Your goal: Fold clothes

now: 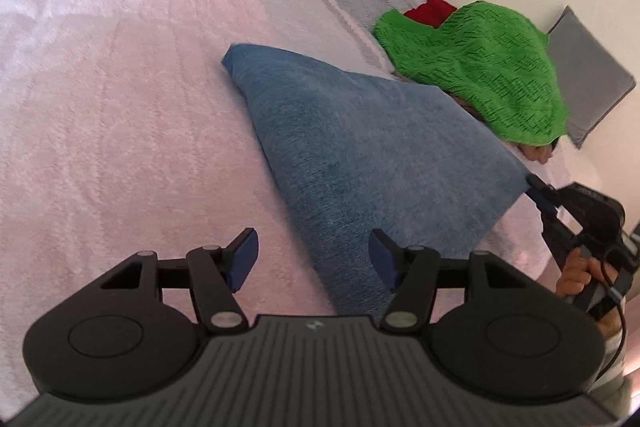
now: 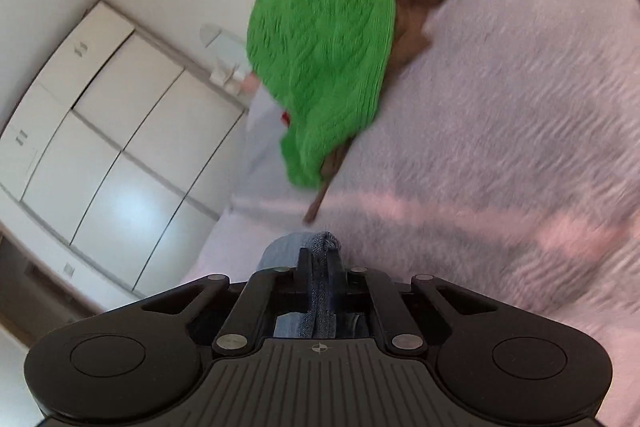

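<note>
Left gripper (image 1: pixel 312 259) spread, empty, poised over blue cloth (image 1: pixel 372 147) near edge | right gripper (image 2: pixel 320 267) pinching its right corner, likely tensioning for a fold | green knit (image 1: pixel 480 67) waits far right on bed (image 1: pixel 120 107)

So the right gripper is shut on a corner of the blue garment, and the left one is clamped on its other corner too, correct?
Not quite. The right gripper is shut on the blue garment, but the left gripper is open: the left wrist view shows its fingers spread apart with nothing between them, poised over the garment's near edge on the pink bedspread.
</note>
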`<state>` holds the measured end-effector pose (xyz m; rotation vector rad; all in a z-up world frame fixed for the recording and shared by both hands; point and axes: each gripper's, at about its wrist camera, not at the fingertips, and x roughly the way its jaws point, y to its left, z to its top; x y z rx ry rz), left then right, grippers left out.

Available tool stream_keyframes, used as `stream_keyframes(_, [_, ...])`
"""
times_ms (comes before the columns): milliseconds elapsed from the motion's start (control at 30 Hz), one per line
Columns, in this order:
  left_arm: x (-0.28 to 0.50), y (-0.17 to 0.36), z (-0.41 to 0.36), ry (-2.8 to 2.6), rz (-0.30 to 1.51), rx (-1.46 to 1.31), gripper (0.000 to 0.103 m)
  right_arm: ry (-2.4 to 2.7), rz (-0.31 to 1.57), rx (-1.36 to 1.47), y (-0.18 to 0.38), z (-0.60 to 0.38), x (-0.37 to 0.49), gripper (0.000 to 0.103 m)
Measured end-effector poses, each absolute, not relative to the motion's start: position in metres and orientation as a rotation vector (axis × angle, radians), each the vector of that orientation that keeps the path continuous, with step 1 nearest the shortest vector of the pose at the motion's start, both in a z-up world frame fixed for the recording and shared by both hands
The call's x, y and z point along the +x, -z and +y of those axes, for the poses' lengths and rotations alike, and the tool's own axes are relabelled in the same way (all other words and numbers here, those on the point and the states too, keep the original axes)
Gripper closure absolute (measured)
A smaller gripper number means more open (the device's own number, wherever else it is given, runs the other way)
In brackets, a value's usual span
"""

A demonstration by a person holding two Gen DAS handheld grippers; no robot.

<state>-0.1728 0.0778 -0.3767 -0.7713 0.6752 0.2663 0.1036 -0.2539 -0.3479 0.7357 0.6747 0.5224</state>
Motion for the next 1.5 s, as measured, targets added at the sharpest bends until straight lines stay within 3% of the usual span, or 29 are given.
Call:
stream_keyframes(67, [-0.168, 0.382, 0.081, -0.253, 0.671, -0.817, 0.043, -0.472, 0.773, 0.683, 0.365, -0.248, 0.118, 0.098])
stream_keyframes(100, [-0.166, 0.385, 0.083, -0.246, 0.669, -0.840, 0.043, -0.457, 0.811, 0.692, 0.375, -0.249, 0.123, 0.093])
stream_keyframes(133, [-0.164, 0.387, 0.085, -0.239, 0.667, -0.863, 0.043, -0.462, 0.827, 0.750, 0.382, -0.255, 0.123, 0.083])
stream_keyframes(167, [-0.162, 0.390, 0.086, -0.232, 0.665, -0.886, 0.042, -0.473, 0.837, 0.823, 0.389, -0.263, 0.122, 0.061])
stream_keyframes(200, [-0.160, 0.392, 0.088, -0.225, 0.662, -0.909, 0.041, -0.484, 0.843, 0.876, 0.393, -0.268, 0.120, 0.046])
stream_keyframes(500, [-0.130, 0.415, 0.097, -0.180, 0.652, -1.037, 0.039, -0.545, 0.969, 0.957, 0.422, -0.255, 0.126, 0.046])
stream_keyframes(533, [-0.127, 0.416, 0.097, -0.174, 0.642, -1.043, 0.042, -0.536, 0.974, 0.951, 0.423, -0.253, 0.127, 0.047])
stream_keyframes(567, [-0.124, 0.415, 0.097, -0.169, 0.637, -1.041, 0.053, -0.528, 0.978, 0.940, 0.423, -0.251, 0.128, 0.057])
stream_keyframes(600, [-0.122, 0.413, 0.098, -0.167, 0.636, -1.033, 0.059, -0.521, 0.978, 0.929, 0.420, -0.251, 0.128, 0.062])
stream_keyframes(667, [-0.120, 0.408, 0.099, -0.155, 0.624, -1.016, 0.081, -0.527, 0.963, 0.928, 0.410, -0.251, 0.121, 0.070])
stream_keyframes(767, [-0.135, 0.388, 0.102, -0.123, 0.549, -1.003, 0.084, -0.542, 0.941, 0.940, 0.394, -0.251, 0.106, 0.073])
stream_keyframes(1033, [-0.268, 0.327, 0.117, -0.197, 0.410, -0.898, 0.085, -0.677, 1.143, 0.995, 0.388, -0.245, 0.004, 0.072])
stream_keyframes(1167, [-0.356, 0.354, 0.124, -0.339, 0.504, -0.940, 0.081, -0.721, 1.232, 0.918, 0.414, -0.238, -0.051, 0.056])
stream_keyframes(1300, [-0.407, 0.365, 0.116, -0.447, 0.517, -0.906, 0.084, -0.722, 1.149, 0.799, 0.401, -0.245, -0.069, 0.055])
stream_keyframes(1433, [-0.421, 0.347, 0.105, -0.449, 0.489, -0.820, 0.058, -0.674, 0.989, 0.696, 0.377, -0.259, -0.064, 0.055])
stream_keyframes(1500, [-0.414, 0.351, 0.103, -0.432, 0.507, -0.835, 0.057, -0.681, 0.958, 0.694, 0.377, -0.258, -0.059, 0.056])
